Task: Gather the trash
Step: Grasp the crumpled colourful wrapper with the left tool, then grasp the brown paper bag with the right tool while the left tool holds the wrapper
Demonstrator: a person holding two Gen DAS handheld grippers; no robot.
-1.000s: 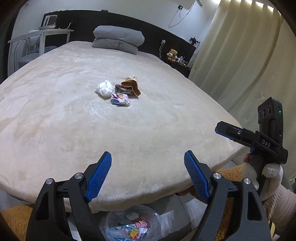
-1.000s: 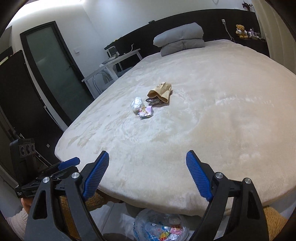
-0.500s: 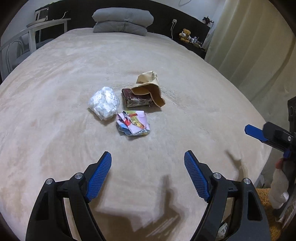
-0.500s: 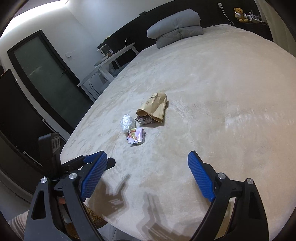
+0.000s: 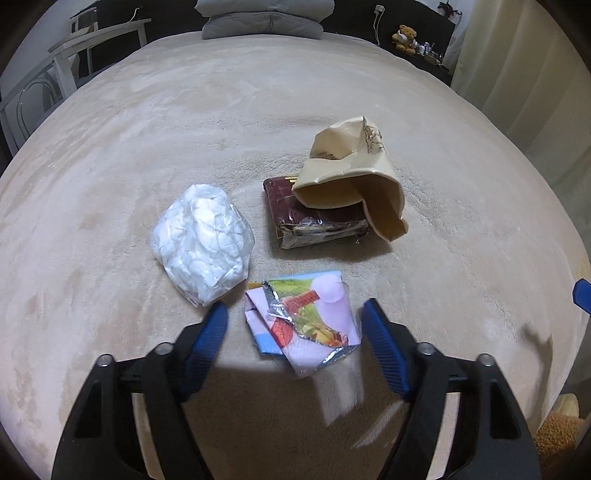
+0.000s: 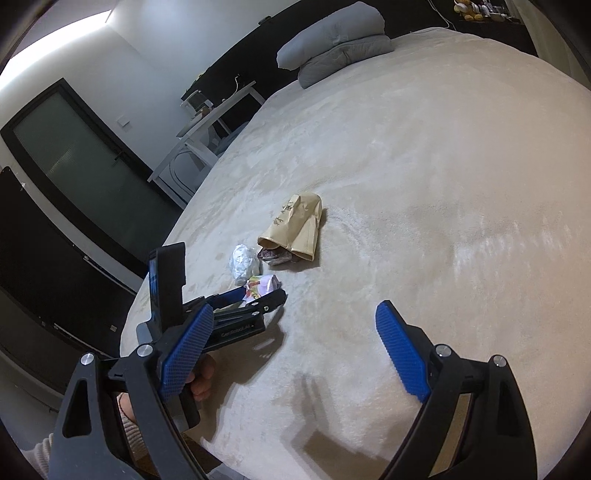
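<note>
Several pieces of trash lie on the beige bed [image 5: 110, 147]: a colourful crumpled wrapper [image 5: 303, 317], a white plastic-wrapped wad [image 5: 203, 236], a dark red packet [image 5: 317, 218] and a tan paper bag [image 5: 354, 177] lying partly over it. My left gripper [image 5: 295, 328] is open, its fingers on either side of the colourful wrapper, close above the bed. In the right wrist view the left gripper [image 6: 255, 299] reaches the wrapper [image 6: 262, 286], with the wad [image 6: 243, 262] and bag [image 6: 295, 229] beyond. My right gripper [image 6: 295, 350] is open and empty, to the right of the pile.
Grey pillows [image 5: 266, 18] lie at the head of the bed. A white desk and chair [image 5: 62, 74] stand to the left. A teddy bear [image 5: 404, 37] sits on the shelf at the far right. Curtains [image 5: 535, 74] hang on the right.
My left gripper has moved forward over the bed to the trash pile and now straddles the colourful wrapper. My right gripper has moved forward over the bed edge, still open.
</note>
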